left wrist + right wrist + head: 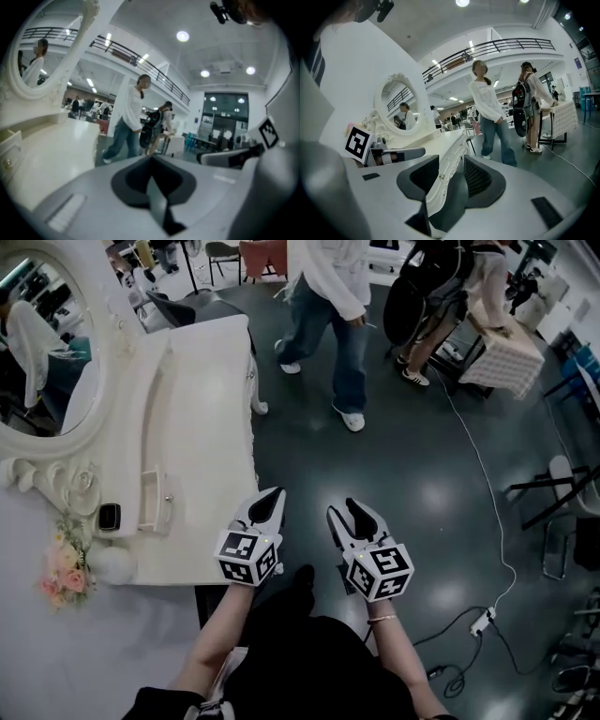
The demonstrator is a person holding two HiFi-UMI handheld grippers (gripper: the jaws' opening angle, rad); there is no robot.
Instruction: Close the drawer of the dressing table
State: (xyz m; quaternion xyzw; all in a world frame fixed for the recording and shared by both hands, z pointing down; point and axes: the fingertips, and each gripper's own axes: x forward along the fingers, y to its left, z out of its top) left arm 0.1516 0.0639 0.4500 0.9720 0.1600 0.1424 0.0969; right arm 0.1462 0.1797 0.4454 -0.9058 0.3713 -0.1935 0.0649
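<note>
Left gripper (275, 496), jaws together and empty, hangs nearer than the parted, empty right gripper (339, 509) to the small cream pulled-out drawer (156, 499) off to its left.

one dressing table (206, 409), one mirror (47, 352), two grippers (274, 493) (341, 510), two bystanders (328, 287) (441, 287)

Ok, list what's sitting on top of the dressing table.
An oval mirror, a small pulled-out drawer, a dark gadget, pink flowers and a white ball. The drawer's inside cannot be made out.
</note>
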